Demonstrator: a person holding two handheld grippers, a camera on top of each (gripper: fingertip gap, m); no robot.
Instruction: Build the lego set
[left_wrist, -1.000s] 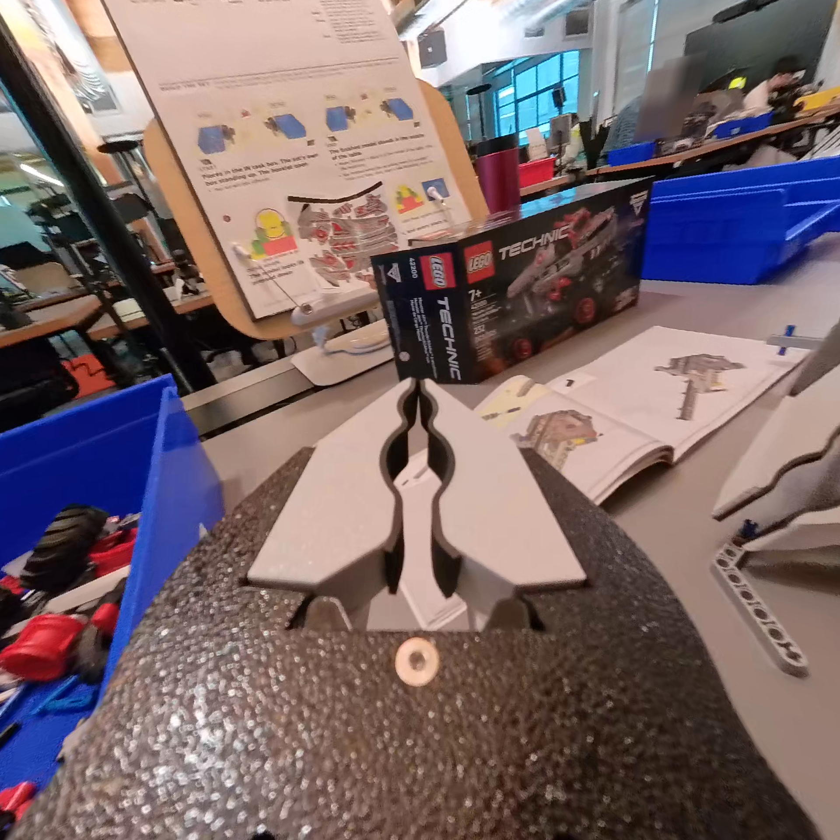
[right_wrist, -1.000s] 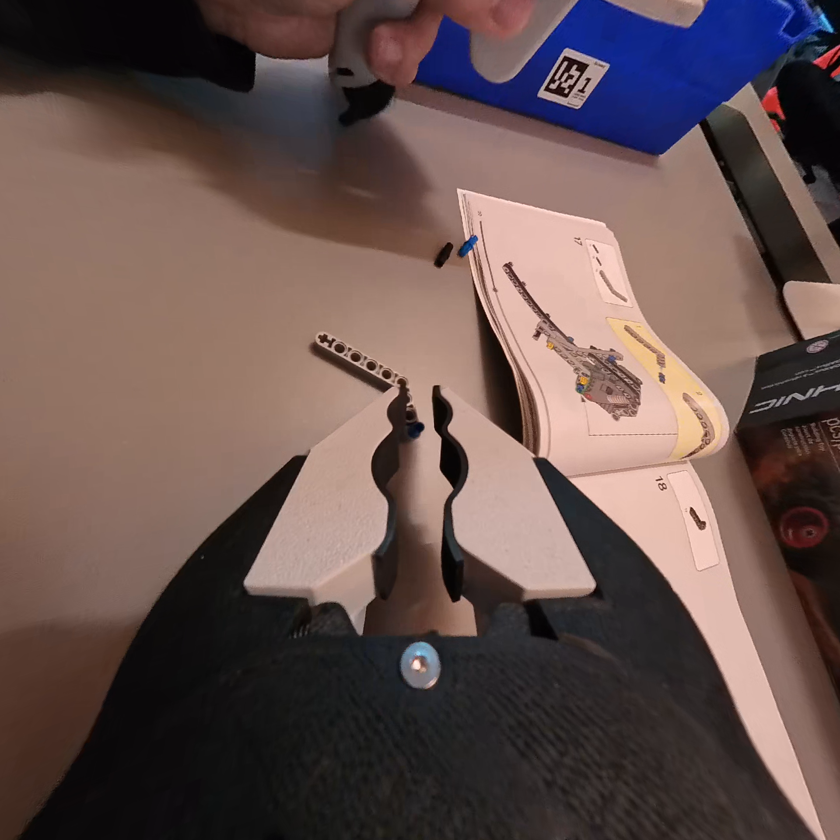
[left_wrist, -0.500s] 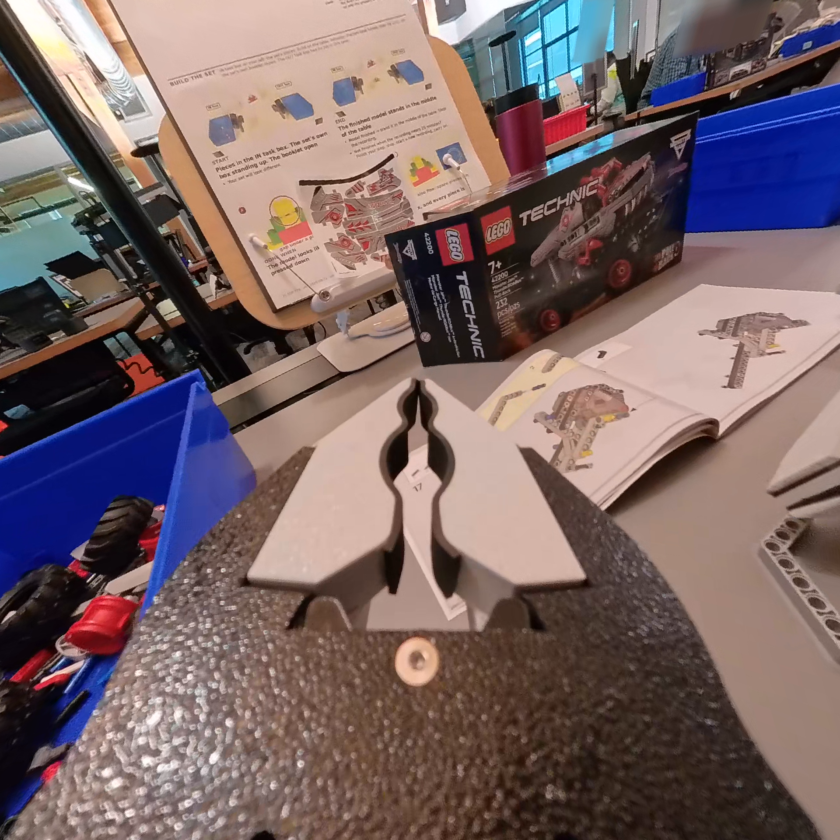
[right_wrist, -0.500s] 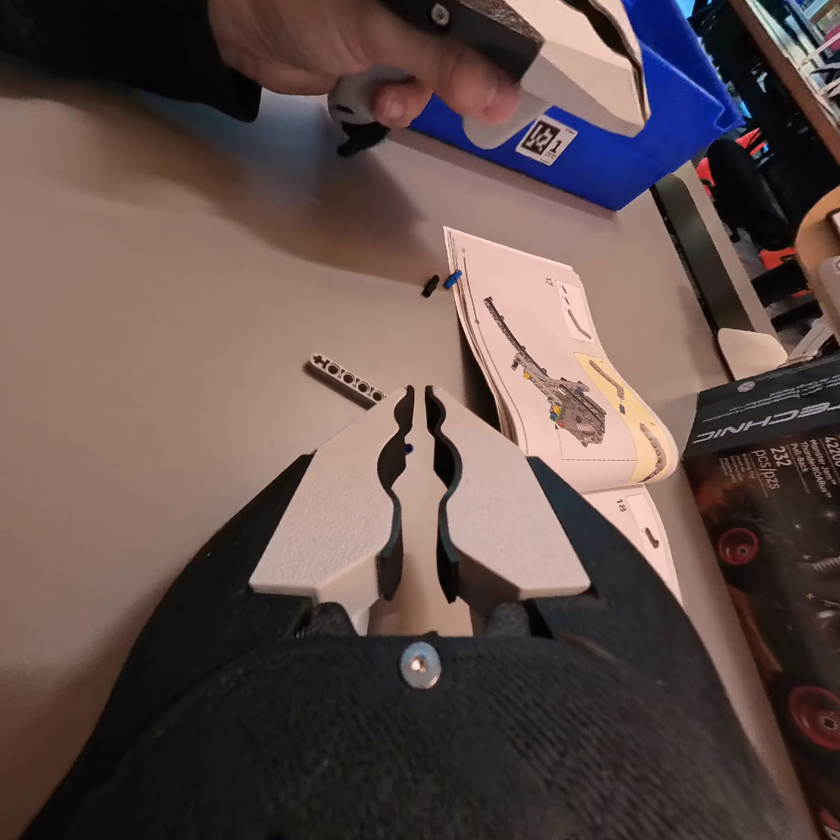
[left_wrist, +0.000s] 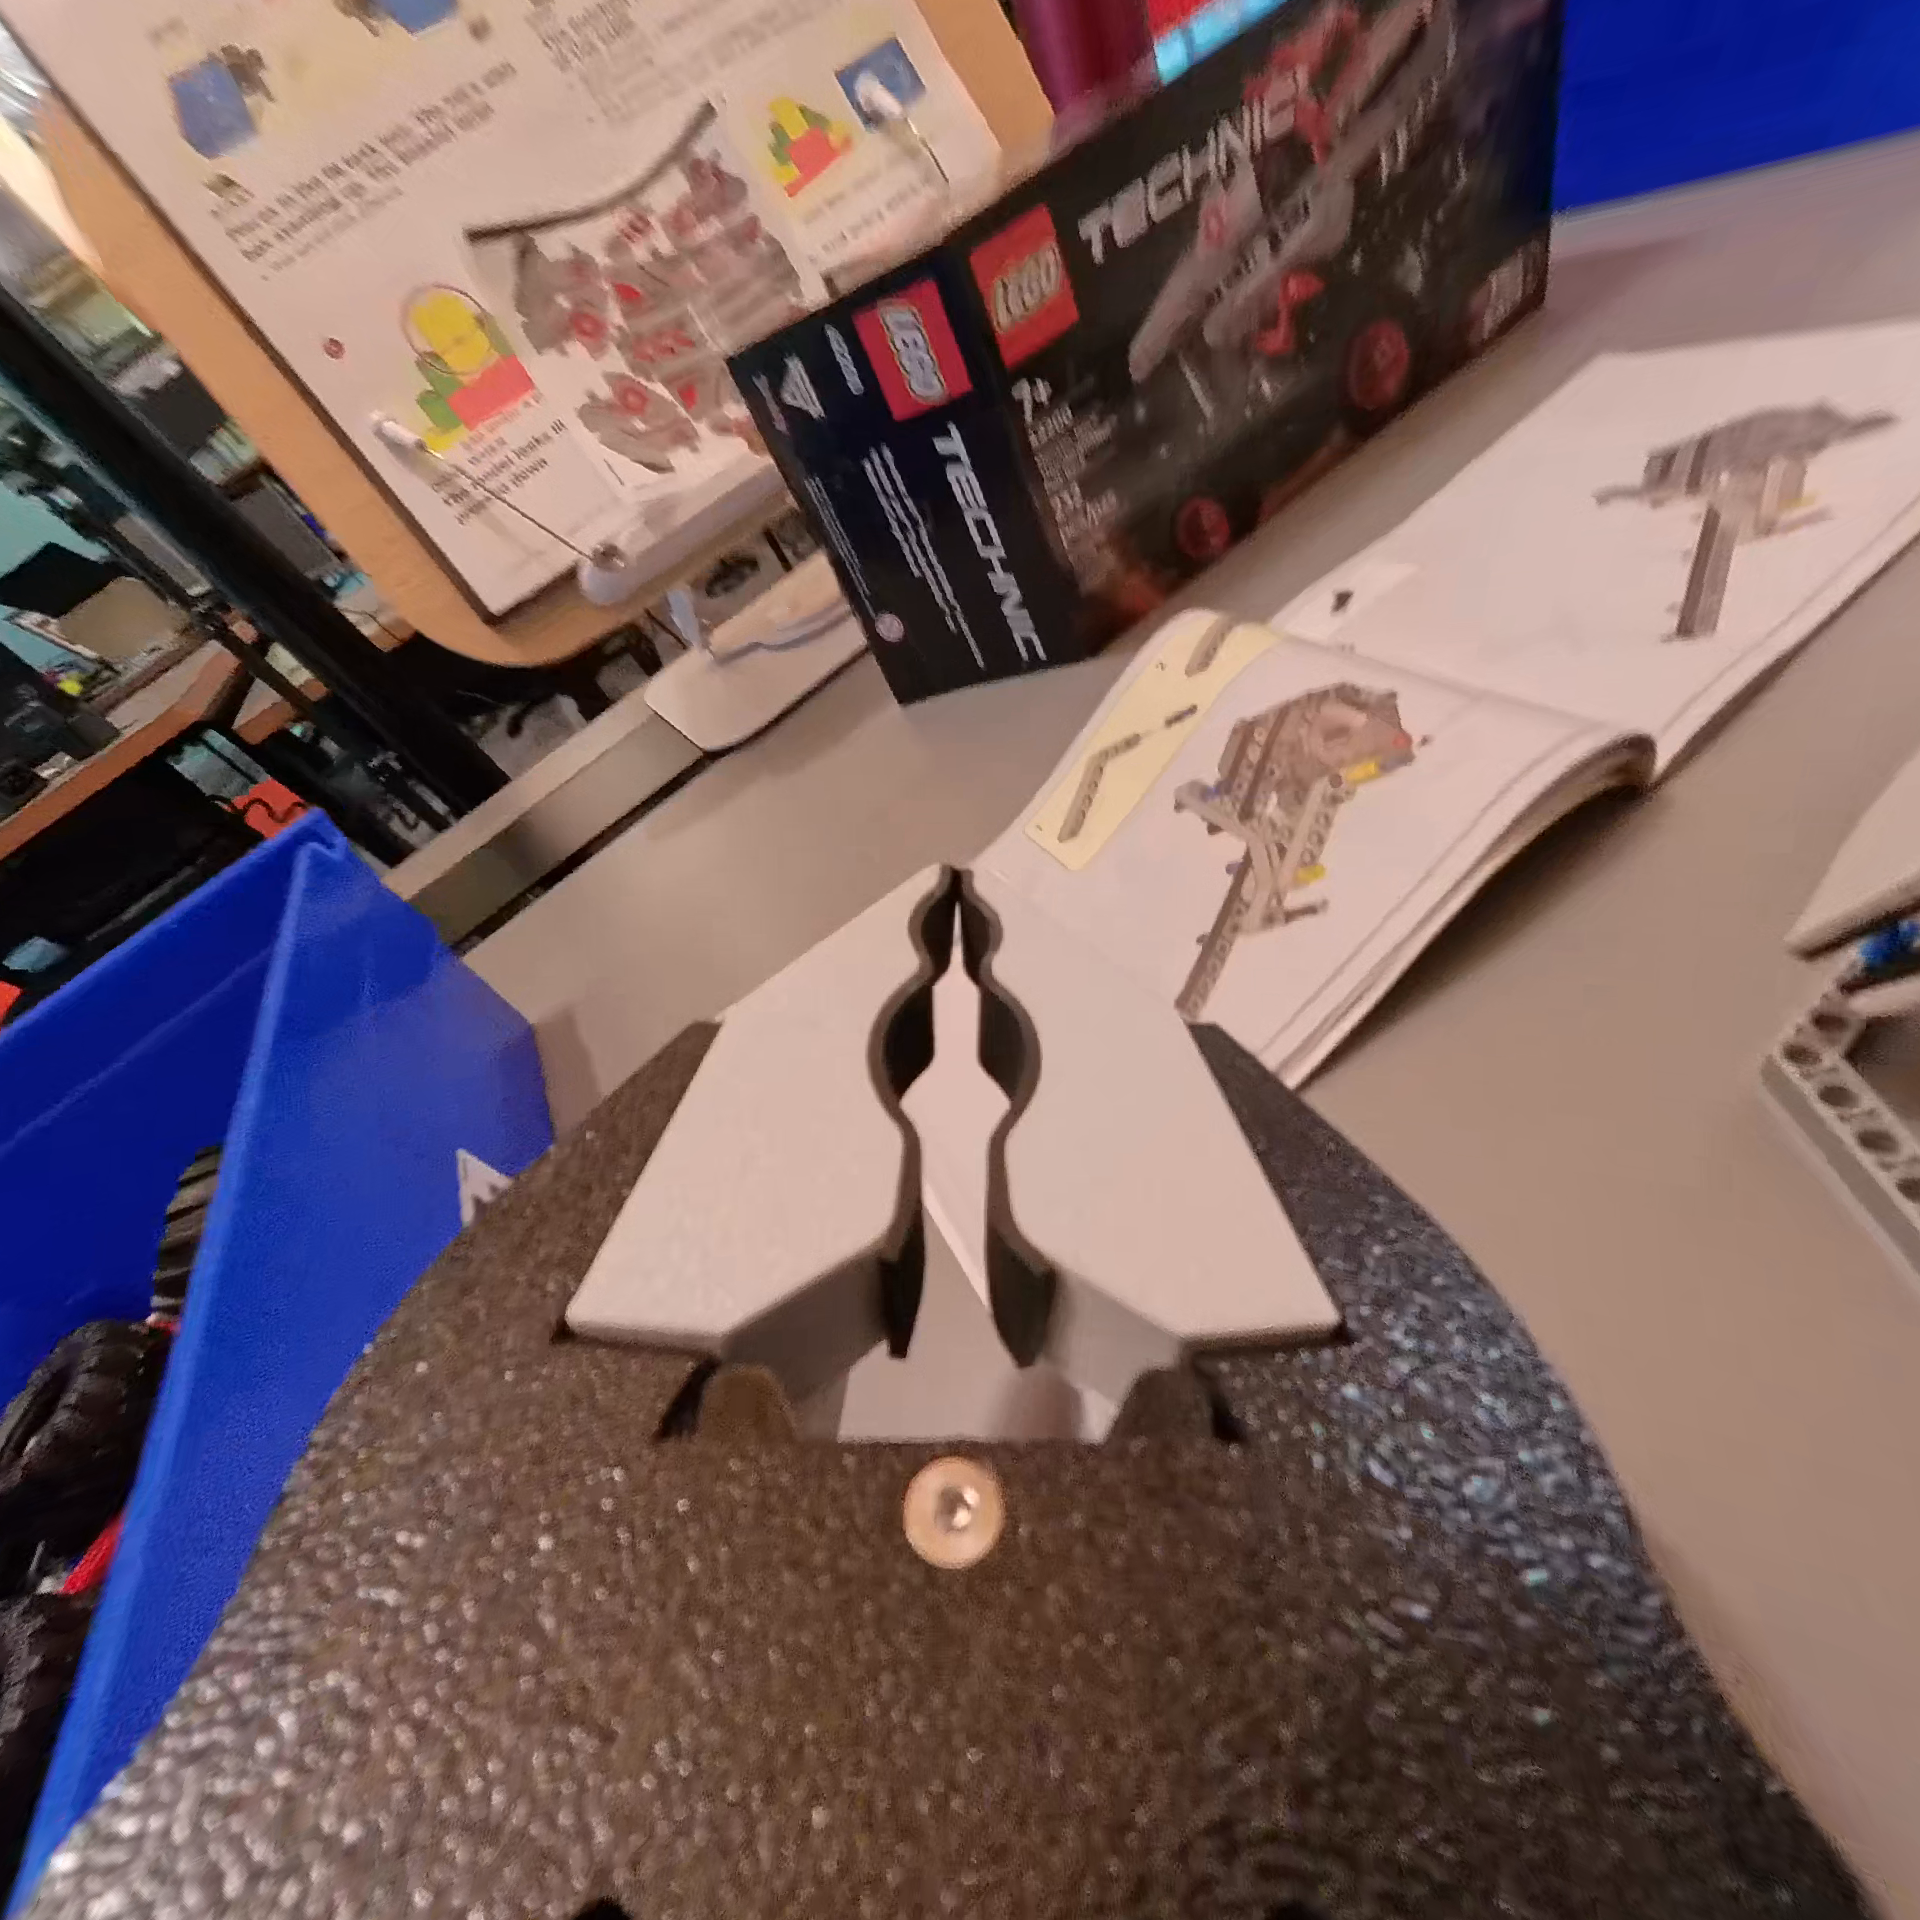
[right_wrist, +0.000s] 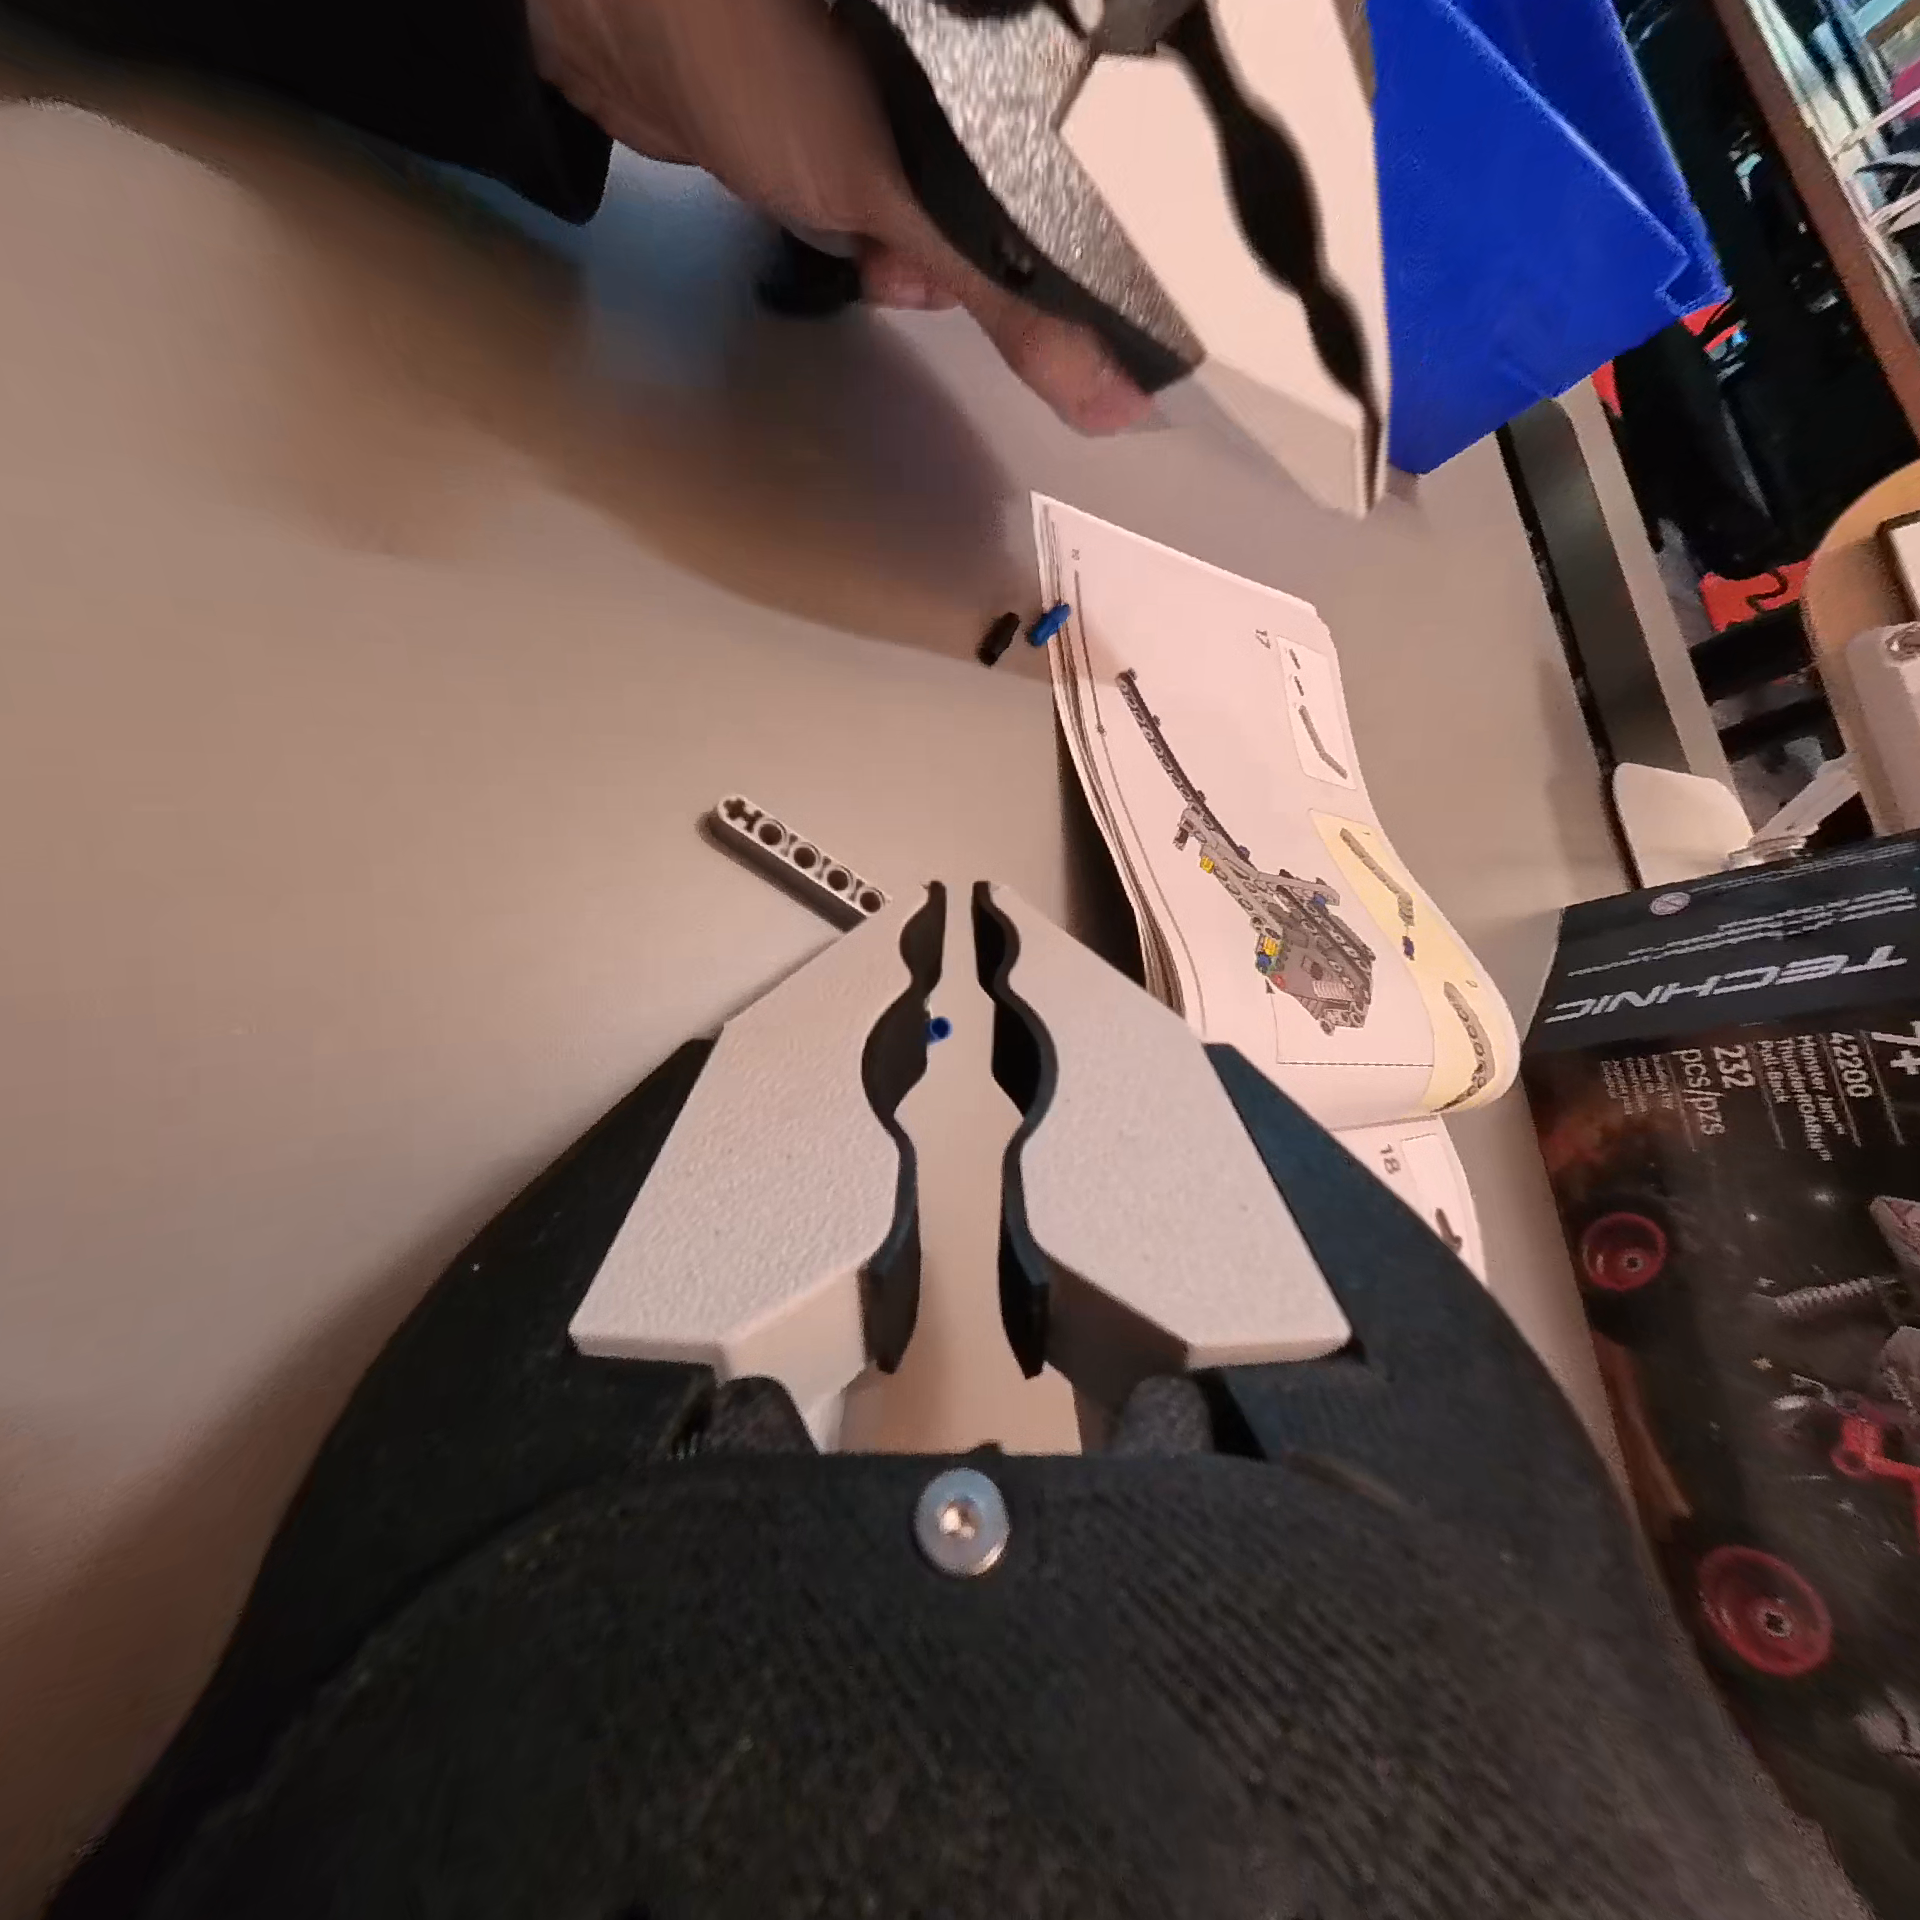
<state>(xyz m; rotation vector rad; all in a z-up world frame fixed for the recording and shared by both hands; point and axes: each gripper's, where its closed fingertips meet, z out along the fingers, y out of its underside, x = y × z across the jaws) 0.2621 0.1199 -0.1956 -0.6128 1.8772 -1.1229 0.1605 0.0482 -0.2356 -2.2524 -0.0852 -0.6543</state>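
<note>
My right gripper (right_wrist: 956, 894) is low over the grey table, jaws closed to a narrow gap. A small blue pin (right_wrist: 938, 1029) shows in the hollow between the fingers. A grey holed beam (right_wrist: 800, 857) lies flat on the table, its near end hidden under the left finger. The beam also shows at the right edge of the left wrist view (left_wrist: 1839, 1117). My left gripper (left_wrist: 958, 883) is shut and empty, held in the air over the table near the open instruction booklet (left_wrist: 1403, 748). It also shows at the top of the right wrist view (right_wrist: 1371, 457), held by a hand (right_wrist: 831, 156).
A loose black pin (right_wrist: 1000, 639) and a blue pin (right_wrist: 1049, 621) lie by the booklet's corner (right_wrist: 1226, 779). The dark set box (left_wrist: 1143, 343) stands behind the booklet. A blue bin (left_wrist: 260, 1091) with tyres and red parts sits at the left. An instruction board (left_wrist: 468, 260) stands beyond the table. My right fingertips sit around 12 cm from my left ones.
My right gripper closed from a wider gap to a narrow one around the blue pin at the beam's end. My left gripper moved forward and down toward the booklet, staying shut.
</note>
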